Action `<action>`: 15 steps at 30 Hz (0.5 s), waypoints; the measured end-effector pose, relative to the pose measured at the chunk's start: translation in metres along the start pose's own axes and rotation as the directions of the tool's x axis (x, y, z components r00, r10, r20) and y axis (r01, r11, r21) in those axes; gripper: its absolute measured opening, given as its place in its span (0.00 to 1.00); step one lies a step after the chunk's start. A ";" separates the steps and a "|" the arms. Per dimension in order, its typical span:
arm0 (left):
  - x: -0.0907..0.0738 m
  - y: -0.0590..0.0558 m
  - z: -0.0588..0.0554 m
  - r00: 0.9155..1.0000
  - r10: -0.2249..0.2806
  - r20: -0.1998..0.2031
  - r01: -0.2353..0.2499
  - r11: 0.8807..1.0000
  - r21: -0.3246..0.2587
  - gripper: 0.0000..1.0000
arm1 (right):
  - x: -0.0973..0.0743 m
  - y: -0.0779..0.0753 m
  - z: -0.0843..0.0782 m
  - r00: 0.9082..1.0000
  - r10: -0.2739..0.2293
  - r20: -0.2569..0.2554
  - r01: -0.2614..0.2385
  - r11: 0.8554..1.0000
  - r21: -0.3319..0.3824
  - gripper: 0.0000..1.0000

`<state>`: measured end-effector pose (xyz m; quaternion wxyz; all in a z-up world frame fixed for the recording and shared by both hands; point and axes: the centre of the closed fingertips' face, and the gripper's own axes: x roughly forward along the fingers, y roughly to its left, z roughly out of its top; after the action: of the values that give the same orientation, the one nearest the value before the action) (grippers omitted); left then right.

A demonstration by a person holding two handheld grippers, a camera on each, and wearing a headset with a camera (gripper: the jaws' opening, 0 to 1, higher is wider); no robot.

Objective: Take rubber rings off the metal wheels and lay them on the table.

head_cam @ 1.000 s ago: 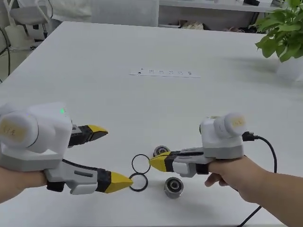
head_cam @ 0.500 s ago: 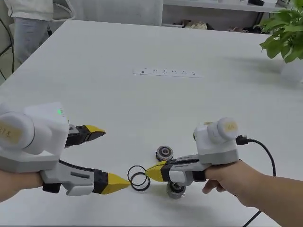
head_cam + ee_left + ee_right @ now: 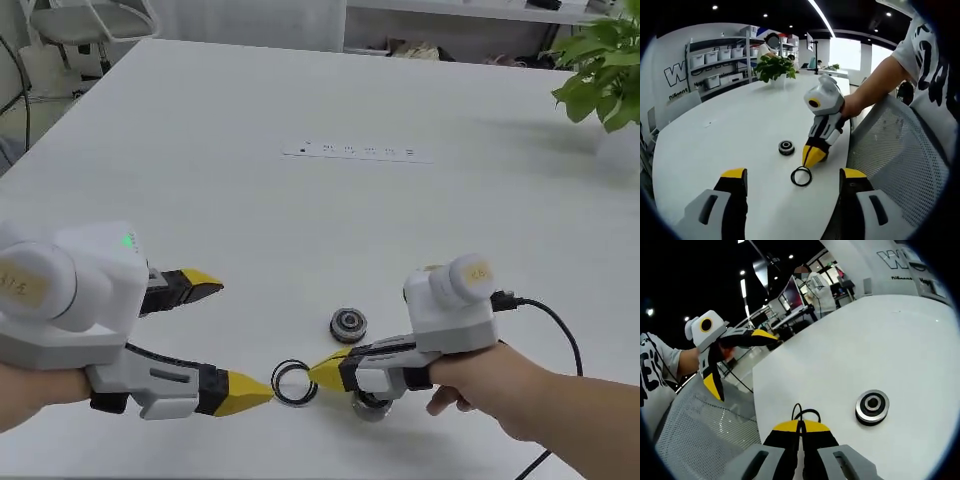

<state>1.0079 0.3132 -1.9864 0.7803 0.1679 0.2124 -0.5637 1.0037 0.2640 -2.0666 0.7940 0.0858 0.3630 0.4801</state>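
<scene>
Two rubber rings (image 3: 293, 382) are seen in the head view, overlapped and flat on the white bench (image 3: 300, 230), near its front edge. Left tool (image 3: 230, 340) is held wide open, yellow tips well apart, with the lower tip just beside the rings on their left. Right tool (image 3: 325, 370) is closed, with its tip at the rings' right edge; contact cannot be confirmed. One metal wheel (image 3: 348, 323) lies just behind the right tool. A second wheel (image 3: 370, 405) is partly hidden under that tool. A power strip (image 3: 358, 152) lies farther back, and a plant (image 3: 605, 70) stands at the far right.

Left gripper view: left tool (image 3: 794, 174) is spread wide. The rubber rings (image 3: 801, 176) read as one dark loop on the bench just ahead, between the two tips. Right tool (image 3: 810, 157) comes in from the right, its closed yellow tip pointed down at the loop's far edge. The metal wheel (image 3: 786, 147) lies beyond, near the rings but apart from them. A mesh chair (image 3: 895, 150) is seen at right.

Right gripper view: right tool (image 3: 800, 426) has its jaws pressed together. A thin arc of the rubber rings (image 3: 807, 413) shows just past the tips; whether it is pinched cannot be told. The metal wheel (image 3: 872, 406) lies flat to the right, apart from the tips. Left tool (image 3: 742, 364) is seen at upper left, gaping wide.
</scene>
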 end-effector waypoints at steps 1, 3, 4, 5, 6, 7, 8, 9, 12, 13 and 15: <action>0.000 0.000 0.000 1.000 0.000 0.000 0.000 1.000 -0.001 0.73 | 0.000 -0.002 -0.001 1.000 -0.004 -0.002 0.004 1.000 0.000 0.00; 0.001 0.000 -0.001 1.000 -0.001 -0.002 0.000 1.000 -0.004 0.73 | 0.000 -0.004 -0.002 1.000 -0.009 -0.006 0.009 1.000 0.005 0.00; 0.001 0.000 -0.001 1.000 -0.002 -0.003 0.002 1.000 -0.003 0.73 | 0.000 -0.004 -0.002 1.000 -0.012 -0.006 0.012 1.000 0.005 0.00; 0.001 -0.001 -0.002 1.000 -0.003 -0.006 0.003 1.000 -0.003 0.73 | 0.000 -0.004 -0.002 1.000 -0.014 -0.006 0.014 1.000 0.005 0.00; 0.002 -0.001 -0.002 1.000 -0.004 -0.007 0.004 1.000 -0.004 0.73 | 0.000 -0.005 -0.003 1.000 -0.014 -0.007 0.014 1.000 0.008 0.00; 0.002 -0.002 -0.002 1.000 -0.005 -0.008 0.005 1.000 -0.004 0.73 | 0.000 -0.005 -0.003 1.000 -0.015 -0.008 0.015 1.000 0.009 0.00; 0.002 -0.002 -0.002 1.000 -0.006 -0.008 0.005 1.000 -0.005 0.73 | 0.000 -0.006 -0.003 1.000 -0.018 -0.008 0.018 1.000 0.008 0.00; 0.002 -0.002 -0.002 1.000 -0.005 -0.009 0.005 1.000 -0.005 0.73 | 0.000 -0.006 -0.003 1.000 -0.019 -0.008 0.019 1.000 0.008 0.00; 0.003 -0.002 -0.002 1.000 -0.006 -0.011 0.006 1.000 -0.006 0.73 | 0.000 -0.009 -0.004 1.000 -0.029 -0.010 0.029 1.000 0.007 0.00; 0.003 -0.001 -0.002 1.000 -0.006 -0.011 0.006 1.000 -0.006 0.73 | 0.000 -0.010 -0.004 0.999 -0.030 -0.010 0.030 1.000 0.008 0.00; 0.003 -0.001 -0.002 1.000 -0.006 -0.012 0.006 1.000 -0.006 0.73 | 0.000 -0.011 -0.004 0.999 -0.033 -0.008 0.033 0.999 0.011 0.00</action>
<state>1.0072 0.3109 -1.9896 0.7777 0.1684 0.2192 -0.5646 1.0084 0.2575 -2.0747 0.7999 0.0822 0.3701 0.4651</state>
